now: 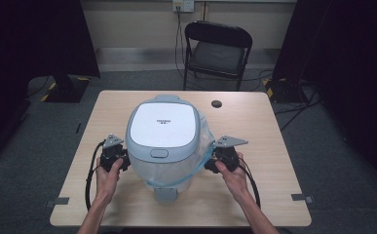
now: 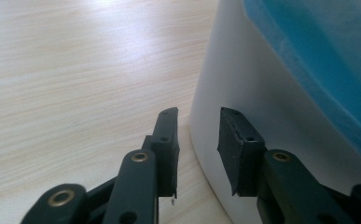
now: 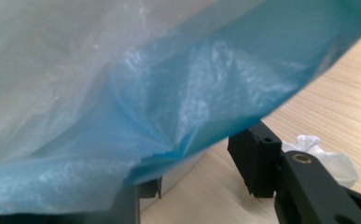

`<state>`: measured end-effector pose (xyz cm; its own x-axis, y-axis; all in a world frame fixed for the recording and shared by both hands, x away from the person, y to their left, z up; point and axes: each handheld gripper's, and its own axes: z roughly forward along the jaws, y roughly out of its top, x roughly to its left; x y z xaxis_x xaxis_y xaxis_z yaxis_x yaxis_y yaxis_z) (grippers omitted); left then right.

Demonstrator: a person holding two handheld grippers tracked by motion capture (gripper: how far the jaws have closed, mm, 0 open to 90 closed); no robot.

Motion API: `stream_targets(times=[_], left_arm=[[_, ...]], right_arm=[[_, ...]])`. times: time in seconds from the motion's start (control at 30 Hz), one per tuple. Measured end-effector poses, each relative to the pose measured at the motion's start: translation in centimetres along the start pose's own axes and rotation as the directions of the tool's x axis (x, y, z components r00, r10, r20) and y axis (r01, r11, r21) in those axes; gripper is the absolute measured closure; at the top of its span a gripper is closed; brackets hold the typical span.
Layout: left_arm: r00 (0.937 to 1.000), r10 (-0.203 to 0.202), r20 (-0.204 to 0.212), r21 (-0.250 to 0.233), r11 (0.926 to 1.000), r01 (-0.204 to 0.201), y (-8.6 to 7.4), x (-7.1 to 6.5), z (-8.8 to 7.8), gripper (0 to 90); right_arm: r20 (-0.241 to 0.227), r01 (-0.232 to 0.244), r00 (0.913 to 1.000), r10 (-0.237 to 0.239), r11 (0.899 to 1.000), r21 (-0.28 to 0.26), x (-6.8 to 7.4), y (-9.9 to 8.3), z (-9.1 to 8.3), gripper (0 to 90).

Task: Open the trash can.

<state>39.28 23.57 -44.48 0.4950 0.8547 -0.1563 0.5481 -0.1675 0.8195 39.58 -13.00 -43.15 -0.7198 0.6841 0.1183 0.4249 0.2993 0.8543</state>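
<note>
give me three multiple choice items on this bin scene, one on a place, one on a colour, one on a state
1. Where does the white bin stand?
A. on the wooden table
B. on the folding chair
C. on the grey floor

2. What colour is the hem of the plastic bag over the bin?
A. red
B. blue
C. yellow

3. How is the bin's lid?
A. lifted wide open
B. taken off and lying on the table
C. down, closed on the bin

Answers:
1. A, in the high view the bin sits mid-table, between the left gripper and the right gripper.
2. B, the right gripper view shows a blue band at the bag's edge, and the high view shows it looping round the bin.
3. C, in the high view the lid lies flat on top of the bin.
</note>
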Motion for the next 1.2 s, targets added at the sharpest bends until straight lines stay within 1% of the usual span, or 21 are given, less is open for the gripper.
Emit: stream_targets(times=[0.07,0.2,0.23,0.27,0.33,0.37,0.43,0.53,0.63,0.73,0.77,0.83,0.87,0.9,0.93,1.0,1.03,1.07,1.1,1.17,1.2], left_arm=[[1.0,-0.002,0.009,-0.004,1.0,0.002,-0.1,0.1,-0.2,67.9],[0.9999,-0.001,-0.011,-0.01,0.9999,0.001,-0.2,0.3,-0.2,56.8],[0.9982,0.028,-0.054,-0.02,0.9994,-0.03,-0.3,0.0,-0.4,51.9],[0.9957,0.041,-0.083,-0.034,0.9985,-0.044,-0.5,-0.2,-0.6,48.7],[0.9959,0.035,-0.083,-0.041,0.9984,-0.039,-0.6,-0.2,-0.7,41.1],[0.9973,0.012,-0.072,-0.053,0.9984,-0.016,-1.3,0.1,-1.2,34.0],[0.9986,0.003,-0.052,-0.047,0.9989,-0.005,-1.8,0.5,-1.6,26.0],[0.9994,0.006,-0.034,-0.061,0.9981,-0.008,-2.3,0.7,-2.2,26.9],[0.9982,-0.016,0.058,-0.054,0.9983,0.019,-3.5,0.7,-3.5,28.9],[0.9974,-0.024,0.067,-0.036,0.999,0.026,-4.1,0.5,-3.9,26.7],[0.9944,-0.038,0.098,-0.038,0.9984,0.042,-4.6,0.3,-4.1,28.3],[0.9937,-0.034,0.107,-0.045,0.9983,0.039,-4.9,-0.2,-4.6,32.0],[0.9923,-0.022,0.122,-0.042,0.9988,0.028,-5.1,-0.6,-4.8,33.7],[0.9917,-0.004,0.129,-0.037,0.9993,0.008,-5.3,-1.1,-5.1,39.9],[0.9917,-0.004,0.129,-0.037,0.9993,0.008,-5.3,-1.1,-5.1,43.5],[0.9874,0.037,0.154,-0.031,0.999,-0.032,-6.2,-2.6,-5.8,51.5],[0.9843,0.055,0.167,-0.024,0.9984,-0.052,-6.4,-3.0,-6.0,54.6],[0.9843,0.055,0.167,-0.024,0.9984,-0.052,-6.4,-3.0,-6.0,59.3],[0.9797,0.083,0.182,-0.03,0.9964,-0.079,-6.8,-4.0,-6.3,63.7],[0.9708,0.101,0.218,-0.031,0.9949,-0.096,-7.2,-4.9,-6.3,71.9],[0.9708,0.101,0.218,-0.031,0.9949,-0.096,-7.2,-4.9,-6.3,75.2]], right_arm=[[-0.005,-0.006,1.0,0.006,1.0,0.002,-0.1,0.0,0.0,56.2],[0.011,0.005,0.9999,-0.005,1.0,0.009,0.1,0.1,0.0,54.5],[0.049,0.002,0.9988,-0.003,1.0,0.022,0.1,0.2,0.0,42.6],[0.055,0.001,0.9985,-0.003,1.0,0.024,0.1,0.2,0.0,41.7],[0.043,0.001,0.9991,-0.002,1.0,0.022,-0.2,0.1,0.0,35.0],[0.037,-0.004,0.9993,0.004,1.0,0.02,-0.4,0.1,-0.1,31.0],[0.014,-0.017,0.9998,0.016,1.0,0.021,-0.7,0.0,-0.1,28.8],[0.02,-0.031,0.9993,0.03,0.999,0.029,-1.3,-0.5,-0.4,28.5],[0.034,-0.046,0.9984,0.044,0.998,0.051,-2.2,-1.3,-0.9,24.8],[0.064,-0.063,0.9961,0.06,0.997,0.049,-2.7,-2.0,-1.4,24.1],[0.067,-0.084,0.9945,0.081,0.996,0.044,-3.2,-2.7,-1.7,23.1],[0.073,-0.097,0.9929,0.093,0.994,0.043,-3.4,-3.2,-1.8,23.2],[0.076,-0.096,0.9929,0.092,0.994,0.057,-3.5,-3.4,-1.7,23.1],[0.075,-0.091,0.9935,0.086,0.994,0.066,-3.6,-3.6,-1.7,23.1],[0.075,-0.091,0.9935,0.086,0.994,0.066,-3.6,-3.6,-1.7,23.1],[0.076,-0.096,0.9929,0.091,0.993,0.068,-3.8,-3.8,-1.8,23.1],[0.08,-0.097,0.9926,0.091,0.993,0.066,-3.9,-3.9,-1.7,23.1],[0.08,-0.097,0.9926,0.091,0.993,0.066,-3.9,-3.9,-1.7,23.1],[0.078,-0.103,0.9921,0.098,0.992,0.067,-4.0,-4.0,-1.7,23.1],[0.077,-0.103,0.9922,0.098,0.992,0.071,-4.0,-4.0,-1.5,23.1],[0.077,-0.103,0.9922,0.098,0.992,0.071,-4.0,-4.0,-1.5,23.1]])
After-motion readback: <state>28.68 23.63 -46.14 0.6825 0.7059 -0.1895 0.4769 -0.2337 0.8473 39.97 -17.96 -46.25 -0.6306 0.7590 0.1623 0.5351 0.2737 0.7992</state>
